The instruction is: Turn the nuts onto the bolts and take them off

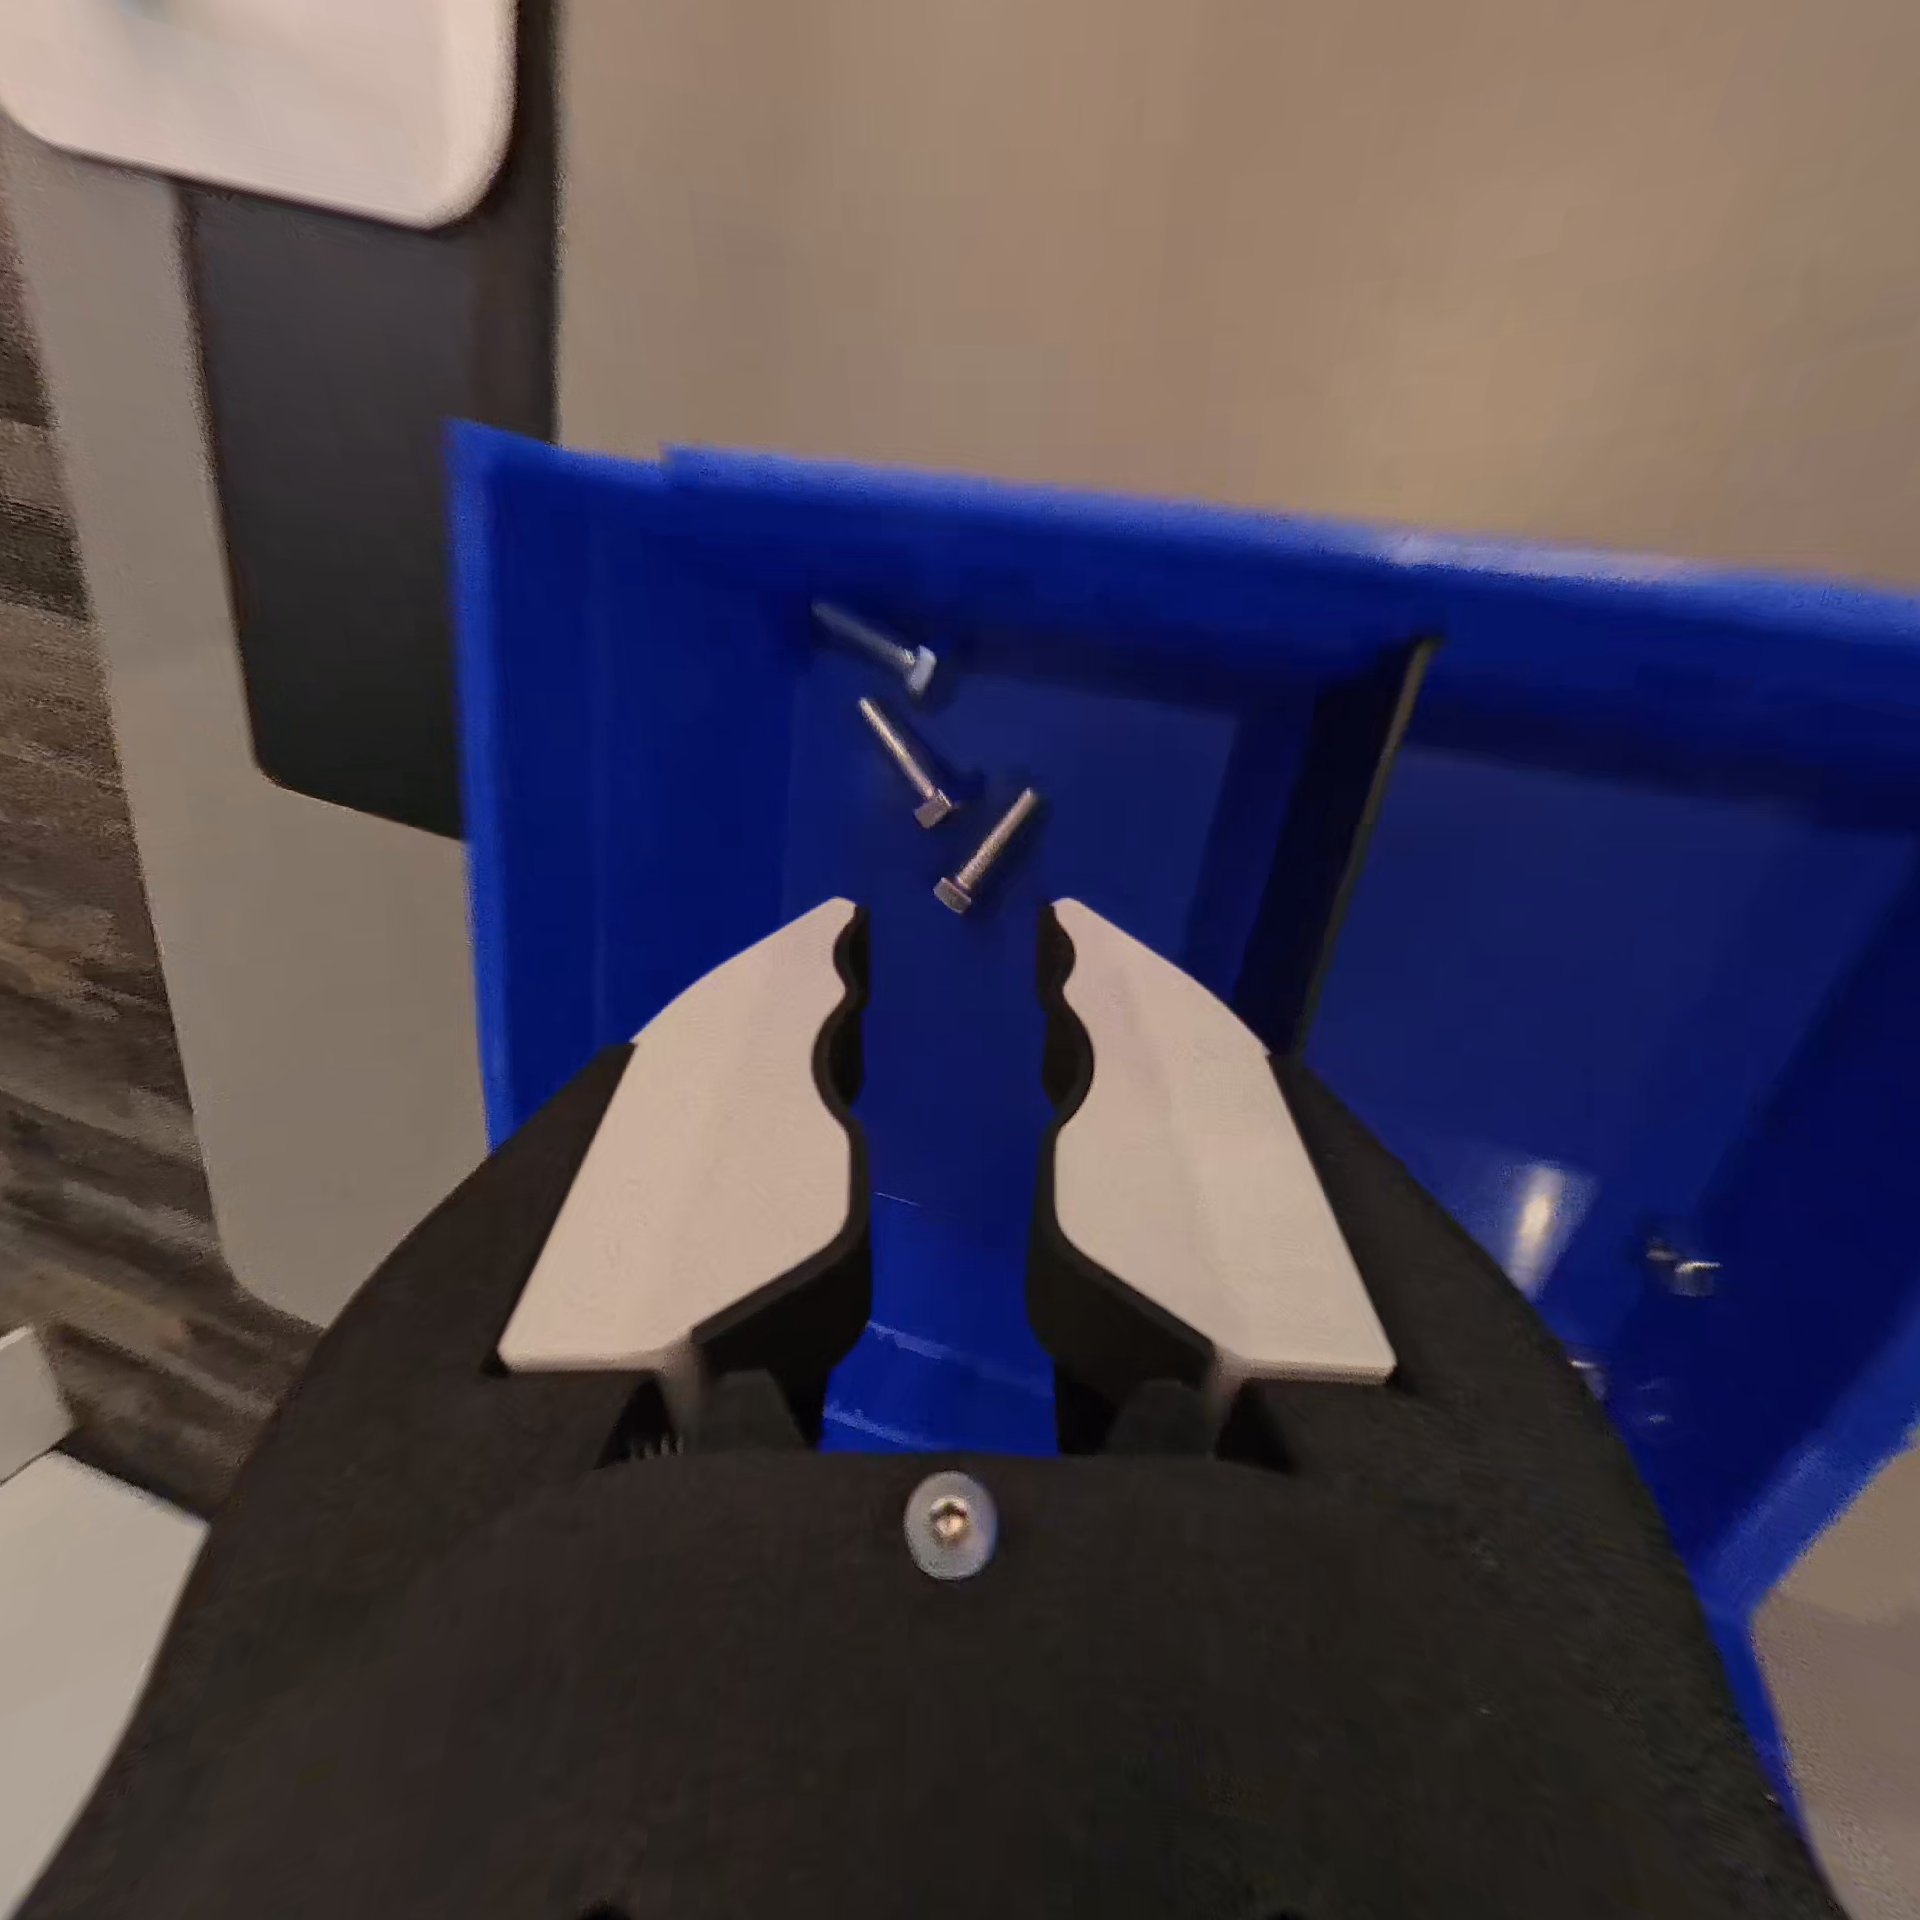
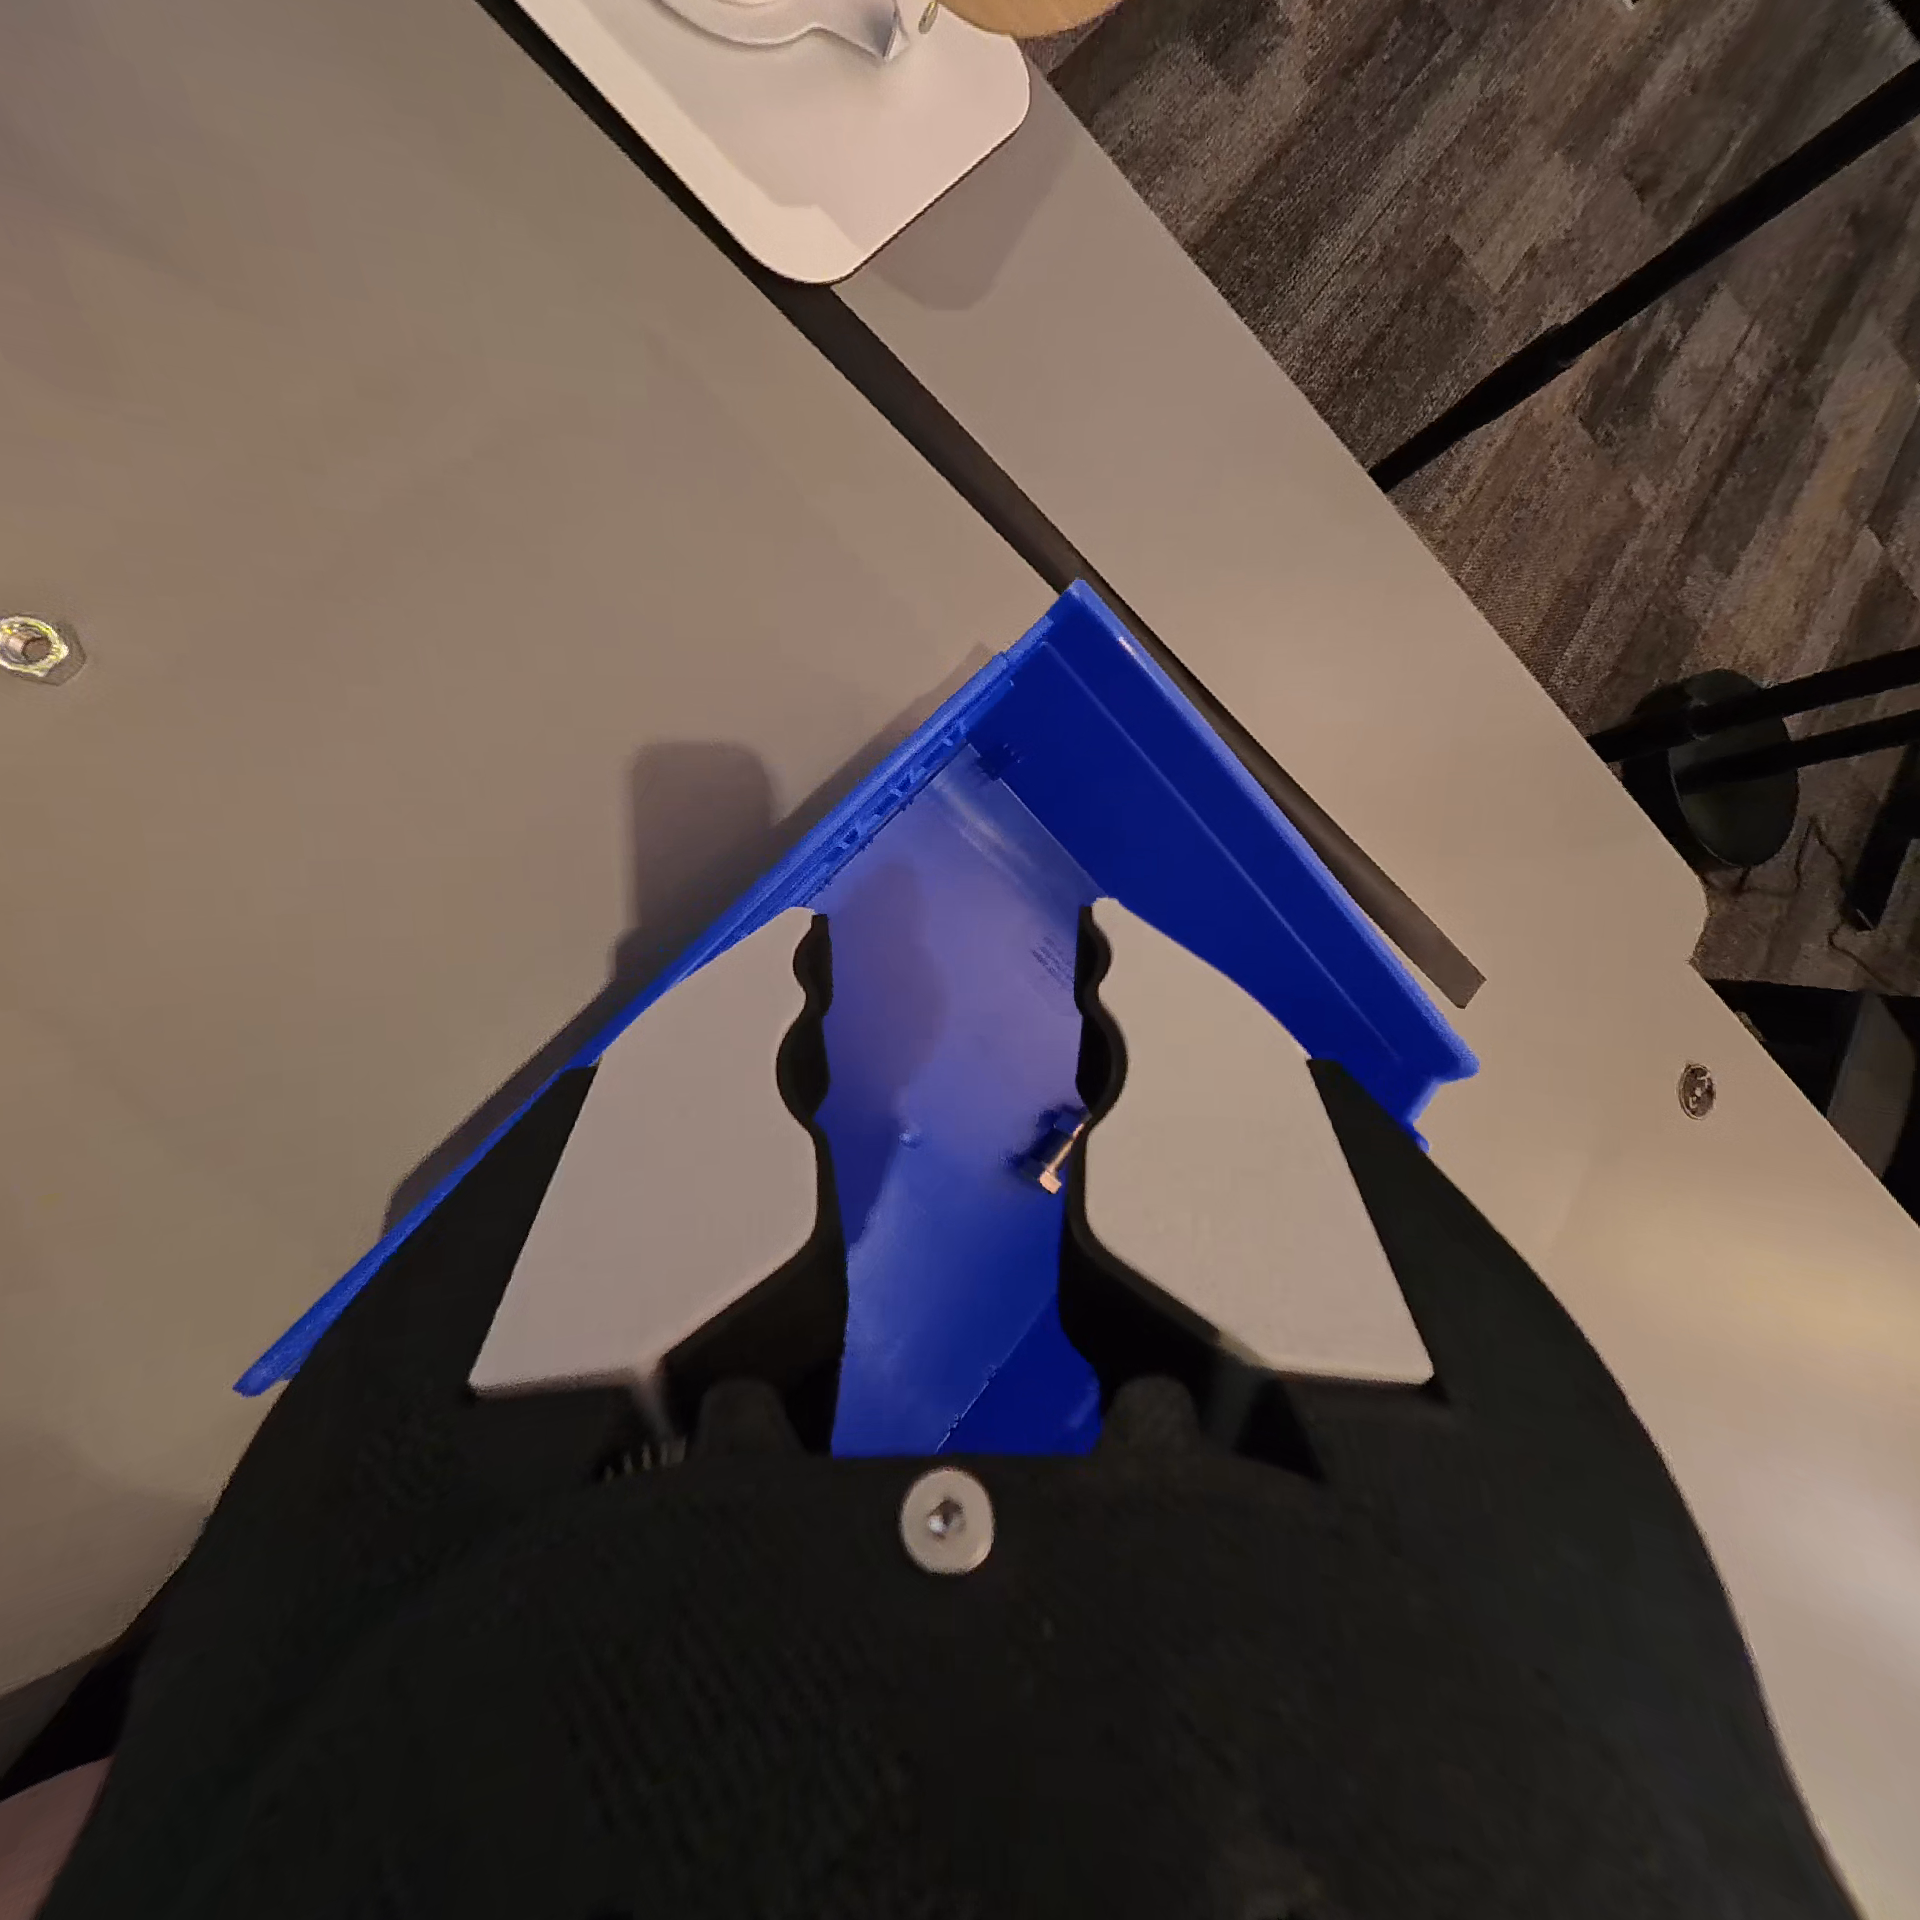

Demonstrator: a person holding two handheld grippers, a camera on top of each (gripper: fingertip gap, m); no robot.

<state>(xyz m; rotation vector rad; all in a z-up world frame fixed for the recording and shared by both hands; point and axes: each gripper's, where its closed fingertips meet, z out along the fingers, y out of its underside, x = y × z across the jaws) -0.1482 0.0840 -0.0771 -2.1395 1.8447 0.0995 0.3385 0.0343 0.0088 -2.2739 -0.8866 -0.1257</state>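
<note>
I am hovering both spread, empty grippers, left (image 1: 954,906) and right (image 2: 951,914), over the blue tray (image 1: 1143,540), its three bare bolts (image 1: 906,764) waiting, nothing threaded yet.

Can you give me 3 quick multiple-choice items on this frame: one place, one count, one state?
1. Where do the bolts lie?
A. On the grey table
B. In the blue tray's left compartment
C. Between the left gripper's fingers

2. How many bolts show in that compartment in the left wrist view?
A. One
B. Three
C. Five

3. How is the left gripper set?
A. Open, holding nothing
B. Shut on a bolt
C. Shut on a nut

Answers:
1 B, they lie on the blue floor left of the divider.
2 B, three silver shafts with heads show there.
3 A, a gap shows between the fingertips, with the bolts lying beyond them.
</note>
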